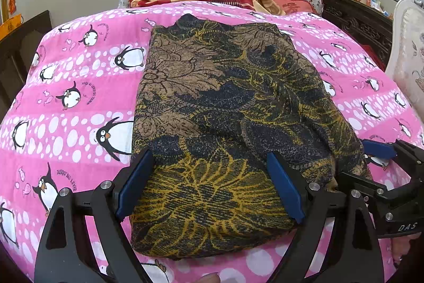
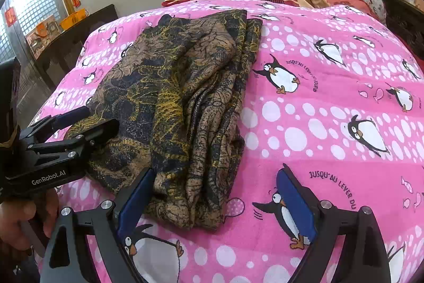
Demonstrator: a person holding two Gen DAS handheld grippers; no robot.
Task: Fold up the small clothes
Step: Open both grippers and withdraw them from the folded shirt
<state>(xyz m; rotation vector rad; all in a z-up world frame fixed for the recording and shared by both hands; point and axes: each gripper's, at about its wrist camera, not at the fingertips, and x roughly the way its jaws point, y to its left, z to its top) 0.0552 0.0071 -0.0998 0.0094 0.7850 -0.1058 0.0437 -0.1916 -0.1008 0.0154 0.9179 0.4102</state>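
Lying folded on the penguin quilt point(image 1: 79, 86), the garment point(image 1: 225, 110) sits free (nothing pinched): left gripper point(image 1: 212, 187) and right gripper point(image 2: 217, 203) jaws both spread.

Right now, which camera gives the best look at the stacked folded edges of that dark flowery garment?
The right wrist view: the garment's layered edges run down its right side in plain sight. The left wrist view shows the garment flat from above, so the layers are mostly hidden.
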